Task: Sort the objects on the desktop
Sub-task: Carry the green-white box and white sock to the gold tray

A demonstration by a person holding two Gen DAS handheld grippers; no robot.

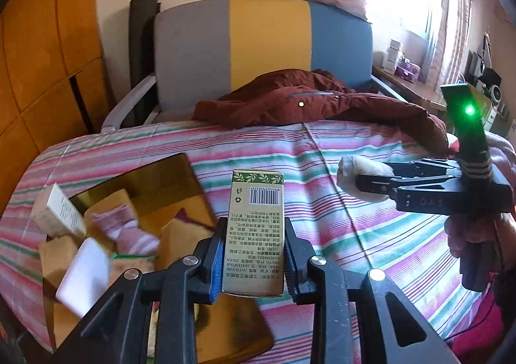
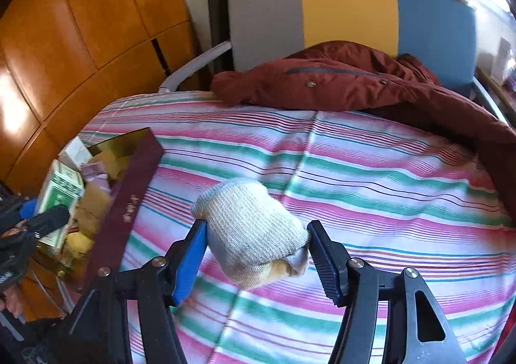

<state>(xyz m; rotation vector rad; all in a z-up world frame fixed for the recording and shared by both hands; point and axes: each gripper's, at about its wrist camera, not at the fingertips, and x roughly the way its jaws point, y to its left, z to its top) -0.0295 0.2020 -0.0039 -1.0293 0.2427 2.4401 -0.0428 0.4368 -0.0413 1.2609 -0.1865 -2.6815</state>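
Bed (image 2: 371, 170) under a pink, green and white striped sheet fills both views. Chair (image 1: 232, 51) with grey, yellow and blue back panels stands at the bed's far edge. Dark red jacket (image 2: 322, 86) heaped along that far edge, trailing toward the far right corner. Open box (image 2: 125, 202), maroon wall, gold lining, sits at the bed's left edge; inside lie tan sponge blocks (image 1: 180, 238), a pink striped sock (image 1: 129, 228), a white block (image 1: 84, 277) and a white carton (image 1: 61, 212), jumbled and partly blurred. Left gripper (image 1: 254, 254) pinches a tall green and gold carton (image 1: 256, 235) by its lower half, carton upright, barcode panel facing the camera, held just right of the box. Right gripper (image 2: 258, 251) clamps a rolled grey knit sock (image 2: 251, 231), pads pressing both sides, above the middle of the bed. Person's hand (image 1: 467, 235) on the right gripper's handle.
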